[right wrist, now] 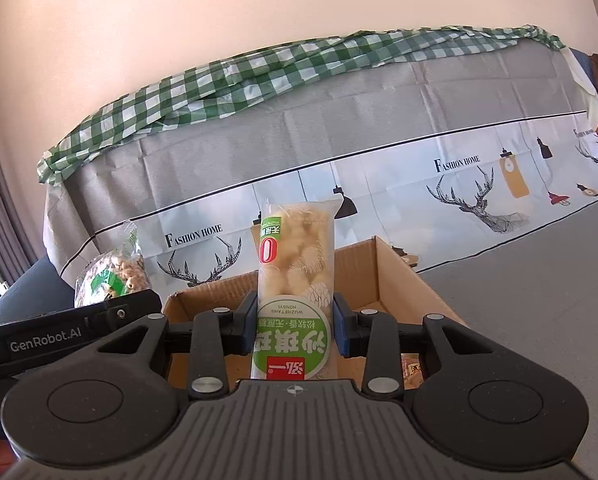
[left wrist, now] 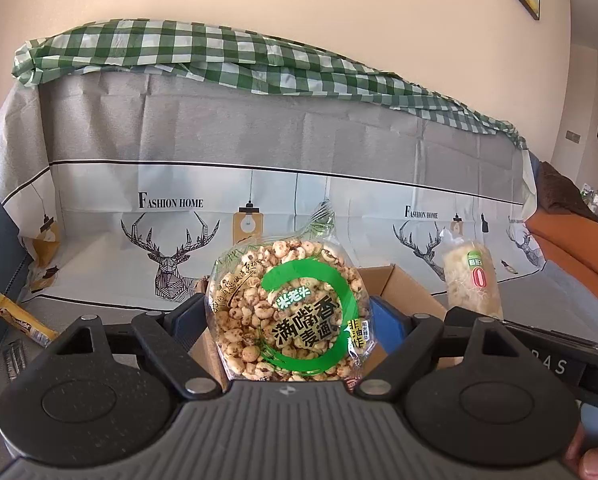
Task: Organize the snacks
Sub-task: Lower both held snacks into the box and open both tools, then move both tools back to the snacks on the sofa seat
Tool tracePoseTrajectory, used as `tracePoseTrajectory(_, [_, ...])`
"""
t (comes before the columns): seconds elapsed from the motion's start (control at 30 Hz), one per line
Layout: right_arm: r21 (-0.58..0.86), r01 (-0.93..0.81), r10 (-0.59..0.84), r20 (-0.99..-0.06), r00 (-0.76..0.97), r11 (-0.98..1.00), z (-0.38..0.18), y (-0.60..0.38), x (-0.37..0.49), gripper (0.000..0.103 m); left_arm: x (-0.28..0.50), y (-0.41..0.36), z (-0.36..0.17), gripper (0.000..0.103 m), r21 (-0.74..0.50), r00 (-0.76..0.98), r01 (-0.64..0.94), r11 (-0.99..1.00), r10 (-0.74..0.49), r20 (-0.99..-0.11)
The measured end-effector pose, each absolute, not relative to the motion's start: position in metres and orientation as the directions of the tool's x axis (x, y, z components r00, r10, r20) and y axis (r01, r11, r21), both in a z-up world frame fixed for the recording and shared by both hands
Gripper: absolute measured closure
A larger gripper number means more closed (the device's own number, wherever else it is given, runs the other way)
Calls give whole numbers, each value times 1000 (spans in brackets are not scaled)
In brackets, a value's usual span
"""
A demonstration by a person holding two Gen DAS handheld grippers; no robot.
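While above the cardboard box (right wrist: 379,276): left gripper (left wrist: 287,316) wide, clamping puffed-grain bag (left wrist: 287,312); right gripper (right wrist: 295,320) narrow, clamping pastry packet (right wrist: 295,280).

left tongs (left wrist: 289,320): matte black plastic, two-finger, handheld rig
left housing: dark grey, ribbed top w/ parallel grooves, small crosshair mark at centre front edge
left discs: two big round black pods either side, each w/ shallow circular recess, speckled w/ dust
left linkage: black bars, triangular cut-outs, silver round rivets at pivots
left finger pads (left wrist: 387,312): blue
right tongs (right wrist: 293,322): same build, black links, silver rivets, grey ribbed housing + crosshair
right finger pads (right wrist: 345,330): blue
markings: white "GenRobot.AI" on black side bar in right view; partial white letters on bar in left view
screws: small one on side bar bracket
hand: fingertip edges at frame corners only, no sleeve visible
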State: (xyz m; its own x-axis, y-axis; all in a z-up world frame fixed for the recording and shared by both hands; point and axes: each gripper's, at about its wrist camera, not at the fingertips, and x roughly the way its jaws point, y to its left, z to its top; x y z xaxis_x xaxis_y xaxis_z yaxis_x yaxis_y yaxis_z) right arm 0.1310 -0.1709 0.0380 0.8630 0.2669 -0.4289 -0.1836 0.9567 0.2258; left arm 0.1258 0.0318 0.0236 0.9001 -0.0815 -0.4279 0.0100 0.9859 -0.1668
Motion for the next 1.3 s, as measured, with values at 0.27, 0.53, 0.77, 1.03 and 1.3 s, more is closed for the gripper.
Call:
tracePoseTrajectory(0.27, [215, -183, 260, -424, 868, 959, 38, -170, 130, 65, 125, 29, 23, 15, -168, 902, 35, 985, -104, -418])
tracePoseTrajectory(0.53, [214, -174, 251, -416, 874, 961, 39, -168, 127, 65, 124, 32, 23, 15, -175, 905, 50, 983, -119, -409])
tracePoseTrajectory(0.77, [211, -178, 251, -403, 880, 961, 41, -168, 125, 65, 123, 35, 22, 15, -181, 907, 65, 981, -134, -400])
tracePoseTrajectory(1.03, [201, -179, 249, -410, 878, 963, 41, -164, 126, 50, 125, 35, 22, 12, -186, 898, 81, 979, -153, -413])
tracePoseTrajectory(1.3, [214, -127, 209, -422, 882, 968, 39, -160, 128, 27, 119, 53, 25, 10, -197, 904, 41, 979, -120, -410])
